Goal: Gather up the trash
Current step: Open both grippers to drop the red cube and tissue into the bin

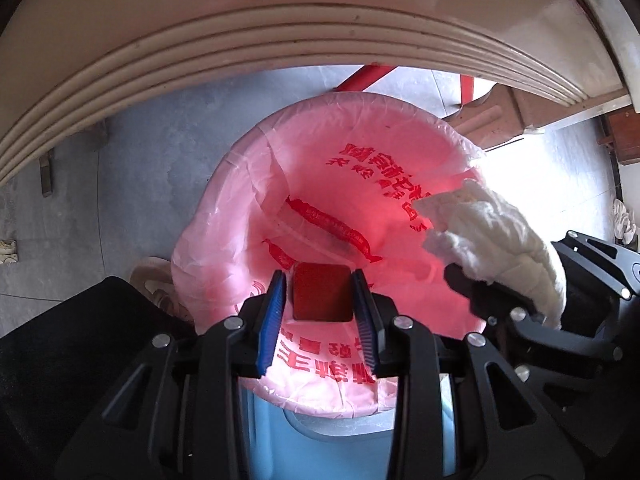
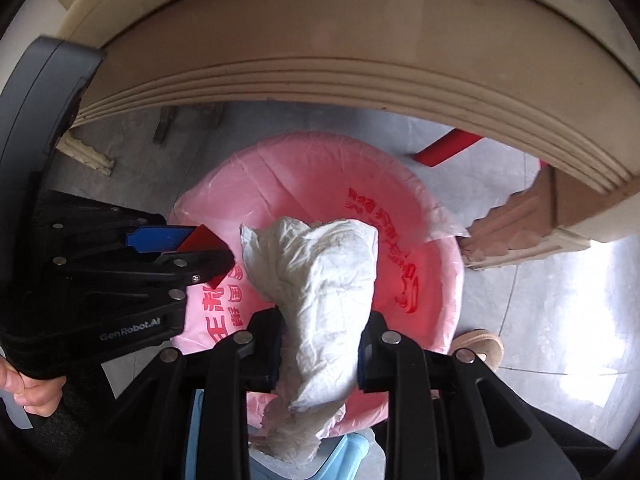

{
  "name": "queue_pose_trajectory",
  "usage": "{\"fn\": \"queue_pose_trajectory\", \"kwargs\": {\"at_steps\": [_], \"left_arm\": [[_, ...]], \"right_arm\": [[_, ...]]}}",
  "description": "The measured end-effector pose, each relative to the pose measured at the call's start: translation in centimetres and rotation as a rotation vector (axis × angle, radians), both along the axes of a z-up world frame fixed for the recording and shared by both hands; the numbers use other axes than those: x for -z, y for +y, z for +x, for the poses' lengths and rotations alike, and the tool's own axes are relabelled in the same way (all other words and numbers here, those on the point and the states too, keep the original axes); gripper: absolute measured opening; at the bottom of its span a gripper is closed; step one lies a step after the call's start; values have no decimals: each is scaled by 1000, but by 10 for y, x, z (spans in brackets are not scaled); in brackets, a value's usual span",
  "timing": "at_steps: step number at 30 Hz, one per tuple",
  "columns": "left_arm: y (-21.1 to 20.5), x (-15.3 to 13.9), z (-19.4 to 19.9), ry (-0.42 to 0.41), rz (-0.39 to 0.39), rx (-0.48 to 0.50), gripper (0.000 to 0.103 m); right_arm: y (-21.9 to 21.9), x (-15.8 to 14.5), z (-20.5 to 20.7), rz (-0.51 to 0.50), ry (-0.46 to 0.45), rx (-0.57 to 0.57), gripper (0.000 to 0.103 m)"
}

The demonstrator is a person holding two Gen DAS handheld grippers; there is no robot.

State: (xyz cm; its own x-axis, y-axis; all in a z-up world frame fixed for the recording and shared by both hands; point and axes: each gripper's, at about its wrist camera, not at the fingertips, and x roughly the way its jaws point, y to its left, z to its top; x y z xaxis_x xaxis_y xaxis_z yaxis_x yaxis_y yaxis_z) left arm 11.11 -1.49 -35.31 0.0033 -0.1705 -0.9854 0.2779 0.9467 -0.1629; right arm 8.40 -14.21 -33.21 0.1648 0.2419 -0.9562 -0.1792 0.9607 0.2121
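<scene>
The left gripper [image 1: 320, 300] pinches a red block [image 1: 322, 293] between its blue pads; the right gripper [image 2: 318, 354] is clamped on a crumpled tissue [image 2: 320, 280] — both hang over the pink-lined bin [image 1: 320, 152], beneath a beige table edge [image 1: 280, 32].

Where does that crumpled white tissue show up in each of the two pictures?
Left wrist view: the crumpled white tissue is at the right, clamped in the right hand-held gripper, above the bin's right rim.
Right wrist view: it fills the lower centre, between that gripper's two fingers.
Shared landmark: the pink bin liner with red print, open below the tissue in both views.
</scene>
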Motion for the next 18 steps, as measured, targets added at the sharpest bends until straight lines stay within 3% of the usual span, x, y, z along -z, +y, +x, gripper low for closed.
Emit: {"fn": "queue_pose_trajectory", "kwargs": {"at_steps": [2, 4, 6, 18], "left_arm": [[1, 1, 3, 3, 1, -6, 37], [4, -2, 5, 1, 8, -20, 52], [6, -4, 7, -10, 14, -27, 55], [12, -11, 8, -13, 26, -47, 60]], "right_arm": [[-2, 2, 0, 1, -2, -5, 42], [-1, 4, 0, -4, -4, -10, 51], [0, 3, 0, 2, -5, -4, 64], [-5, 3, 2, 17, 6, 26, 64]]}}
